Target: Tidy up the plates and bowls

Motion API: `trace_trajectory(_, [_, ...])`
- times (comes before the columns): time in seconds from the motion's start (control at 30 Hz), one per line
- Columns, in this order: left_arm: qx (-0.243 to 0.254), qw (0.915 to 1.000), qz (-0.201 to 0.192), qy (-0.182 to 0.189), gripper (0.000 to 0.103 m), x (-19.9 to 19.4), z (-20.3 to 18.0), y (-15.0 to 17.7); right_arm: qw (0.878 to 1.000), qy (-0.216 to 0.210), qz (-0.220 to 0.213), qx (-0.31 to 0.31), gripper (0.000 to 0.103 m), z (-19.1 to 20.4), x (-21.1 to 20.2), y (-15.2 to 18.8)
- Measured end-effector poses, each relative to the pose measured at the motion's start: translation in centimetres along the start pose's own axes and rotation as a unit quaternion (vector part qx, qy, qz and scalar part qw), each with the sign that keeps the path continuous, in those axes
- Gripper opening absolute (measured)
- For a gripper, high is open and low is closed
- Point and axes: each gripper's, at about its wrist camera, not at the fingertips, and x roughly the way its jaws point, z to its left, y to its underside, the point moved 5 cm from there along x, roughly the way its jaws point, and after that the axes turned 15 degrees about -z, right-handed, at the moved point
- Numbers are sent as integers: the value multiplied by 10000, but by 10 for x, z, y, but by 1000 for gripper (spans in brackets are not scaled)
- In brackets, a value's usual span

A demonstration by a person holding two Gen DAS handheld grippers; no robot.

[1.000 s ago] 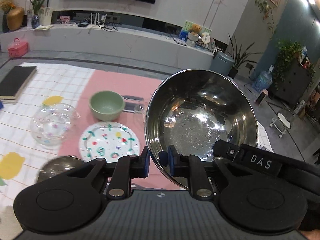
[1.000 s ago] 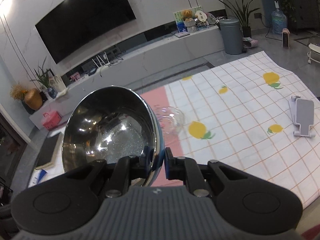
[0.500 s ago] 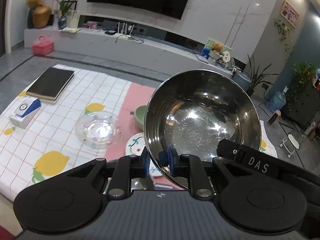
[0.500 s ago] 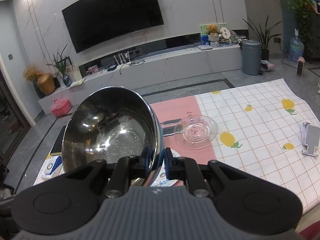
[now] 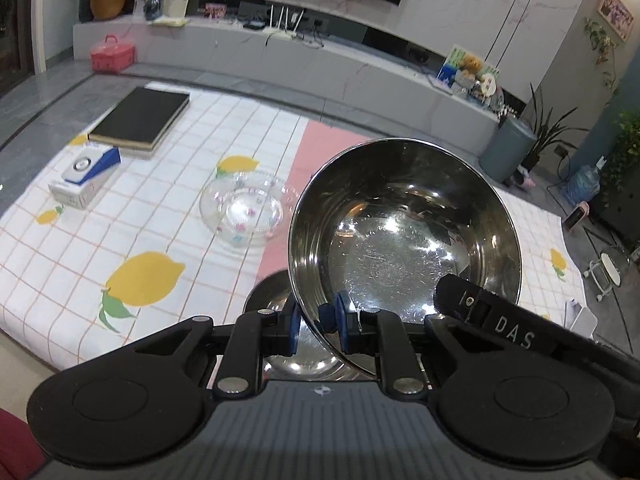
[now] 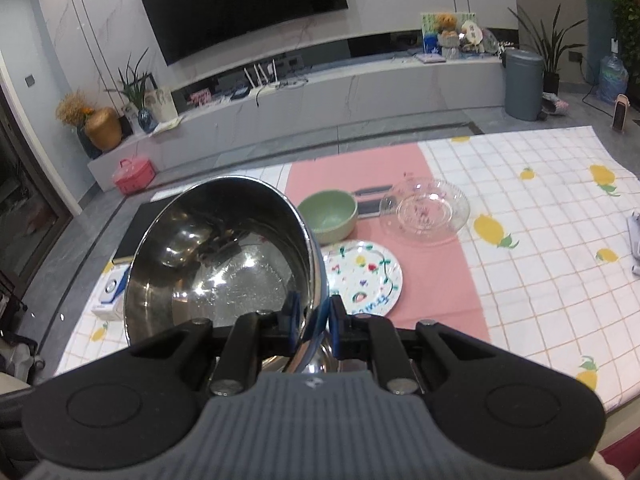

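Note:
My left gripper [image 5: 316,322] is shut on the near rim of a large steel bowl [image 5: 404,236], held above the table. My right gripper [image 6: 314,320] is shut on the rim of the same steel bowl [image 6: 224,264], tilted in front of it. A second steel bowl [image 5: 296,344] sits on the cloth right below the held one, mostly hidden. A clear glass plate [image 5: 244,208] lies to the left. In the right wrist view a green bowl [image 6: 328,216], a flower-painted plate [image 6: 364,276] and another glass plate [image 6: 424,210] lie on the pink strip.
A black book [image 5: 140,118] and a blue-white box [image 5: 84,178] lie at the far left of the lemon-print cloth [image 5: 140,276]. A white stand [image 6: 634,240] sits at the right edge. The table's near edge runs just below the grippers.
Both grippers carried the steel bowl up and back toward the near edge. The second steel bowl now shows under it. The green bowl and painted plate came into the right wrist view.

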Motion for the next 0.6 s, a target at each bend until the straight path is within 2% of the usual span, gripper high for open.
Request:
trace_trajectory(0.13, [-73, 9996, 269, -86, 20, 12, 14, 13, 9996, 29, 271, -43, 15, 0, 16, 19])
trace_trajectory(0.3, [180, 9984, 407, -346, 20, 23, 18, 21, 9977, 9, 667, 76, 15, -4, 37, 42])
trace_trajectory(0.6, [256, 9955, 749, -514, 20, 38, 26, 35, 9955, 83, 948, 13, 14, -6, 59, 66])
